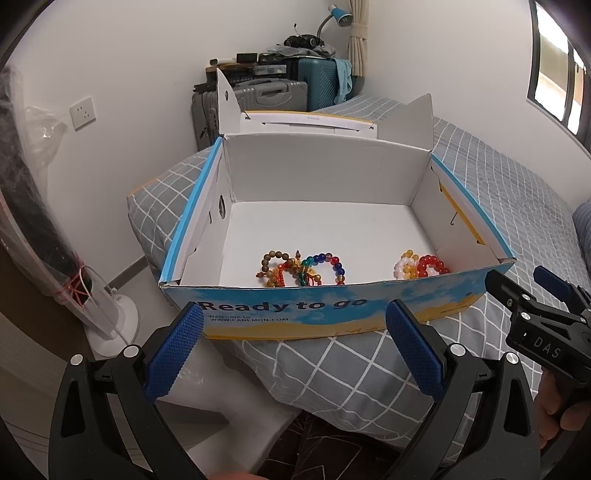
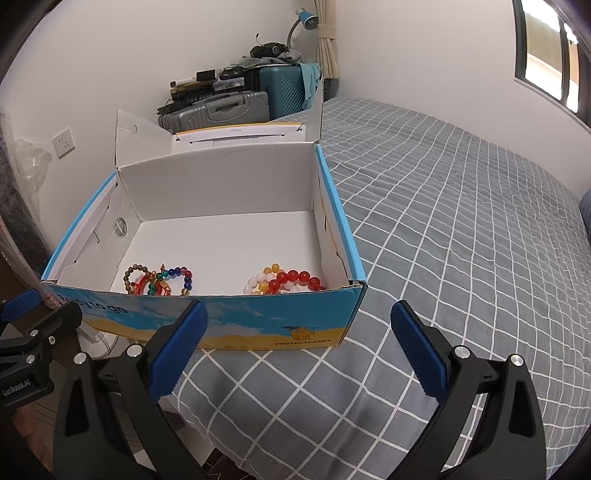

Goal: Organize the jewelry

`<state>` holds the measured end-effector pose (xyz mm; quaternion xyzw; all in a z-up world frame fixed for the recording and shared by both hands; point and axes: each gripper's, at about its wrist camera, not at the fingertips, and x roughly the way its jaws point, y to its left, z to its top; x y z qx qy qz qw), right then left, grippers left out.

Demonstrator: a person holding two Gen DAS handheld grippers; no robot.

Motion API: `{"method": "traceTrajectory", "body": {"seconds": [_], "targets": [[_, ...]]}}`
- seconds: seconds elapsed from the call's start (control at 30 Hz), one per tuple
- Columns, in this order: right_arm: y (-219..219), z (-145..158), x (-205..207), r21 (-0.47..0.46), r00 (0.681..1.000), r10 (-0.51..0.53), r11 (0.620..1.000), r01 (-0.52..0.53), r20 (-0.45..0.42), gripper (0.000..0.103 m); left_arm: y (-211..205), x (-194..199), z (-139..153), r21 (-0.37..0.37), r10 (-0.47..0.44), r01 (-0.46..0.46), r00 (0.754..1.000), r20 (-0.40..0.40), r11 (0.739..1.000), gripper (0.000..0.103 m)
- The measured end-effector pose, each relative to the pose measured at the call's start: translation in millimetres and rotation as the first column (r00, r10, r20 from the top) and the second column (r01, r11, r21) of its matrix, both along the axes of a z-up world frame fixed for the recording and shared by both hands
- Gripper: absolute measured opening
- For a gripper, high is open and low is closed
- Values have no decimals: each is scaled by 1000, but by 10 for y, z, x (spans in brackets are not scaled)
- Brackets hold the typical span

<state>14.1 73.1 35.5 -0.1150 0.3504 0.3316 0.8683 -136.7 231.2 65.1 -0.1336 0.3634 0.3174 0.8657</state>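
Observation:
An open cardboard box (image 1: 332,314) (image 2: 236,328) with a blue and yellow print sits at the corner of the bed. Inside, along its near wall, lie two clusters of beaded bracelets: a brown, rainbow and red tangle (image 1: 303,267) (image 2: 159,280) on the left, and a red, white and amber pile (image 1: 421,266) (image 2: 284,280) on the right. My left gripper (image 1: 295,325) hangs open in front of the box, holding nothing. My right gripper (image 2: 299,326) is also open and empty, near the box's right front corner. Each gripper shows at the edge of the other's view.
The bed (image 2: 461,221) with a grey checked cover stretches to the right and back. Suitcases (image 1: 269,94) piled with clutter stand against the far wall, under a blue lamp (image 2: 306,18). A wrapped fan (image 1: 92,291) stands on the floor at left. A window (image 2: 546,55) is at upper right.

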Motion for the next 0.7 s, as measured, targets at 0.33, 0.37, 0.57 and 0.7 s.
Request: {"method": "traceTrajectory", "body": {"seconds": [0.33,0.37,0.57,0.7], "targets": [[0,-4,6,0,1000,0,1000,0,-3,95,-5,8,-17,3,-1,1,1000,-6,1000,97],[1,-4,6,-1,1000,-1,1000,1,-1,95,-1,10,-16,4,-2,2,1000,-6,1000,97],[2,-3,8,-1,1000,-1,1000,1,-3,95,6,15,-11,3,-3,3,1000,-1,1000,97],[1,-4,6,0,1000,-1,1000,1,-2,95,16,14,1,3,-1,1,1000,-1,1000,97]]}}
